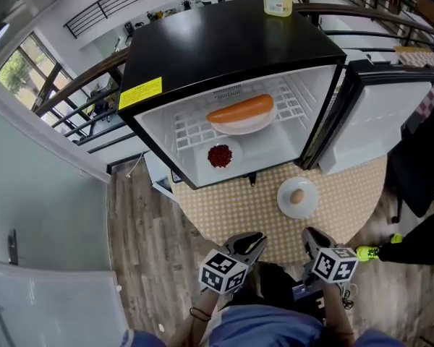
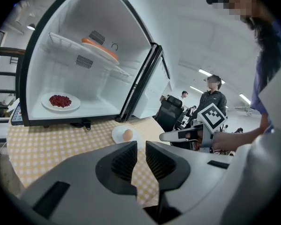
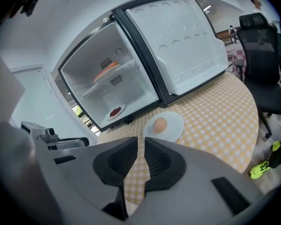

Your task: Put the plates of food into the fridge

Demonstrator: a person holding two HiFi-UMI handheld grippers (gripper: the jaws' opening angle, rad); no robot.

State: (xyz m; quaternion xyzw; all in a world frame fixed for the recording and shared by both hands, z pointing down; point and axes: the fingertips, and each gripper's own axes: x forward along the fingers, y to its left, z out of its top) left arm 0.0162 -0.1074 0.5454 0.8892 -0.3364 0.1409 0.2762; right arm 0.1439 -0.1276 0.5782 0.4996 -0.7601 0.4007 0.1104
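Right claw [image 1: 312, 236]: jaws pressed together with nothing between them, held low at the near edge of the worktop [image 1: 228, 208].
Left claw [image 1: 254, 241]: also pressed together and empty, just left of the right one, at the same near edge.
Egg plate [image 1: 283, 194]: the one plate not yet in the fridge. It sits on the worktop with a single egg [image 1: 297, 195] on it, apart from both claws.
Bearing: the plate lies straight out from the right claw and a touch left. From the left claw it lies out and to the right.
Nearer hand: the right, by my reading.
Axis: the plate is round, so no long side matters. Its near rim faces the claws and is likely the easiest edge to pinch.
Fridge [image 1: 224, 42]: open, just beyond the plate and to its far left.
Inside: a sausage plate [image 1: 242, 127] is on the wire shelf and a red-food plate [image 1: 219, 156] is on the floor, with bare floor to its right.
Door [image 1: 380, 114]: swung out at far right, clear of the path.
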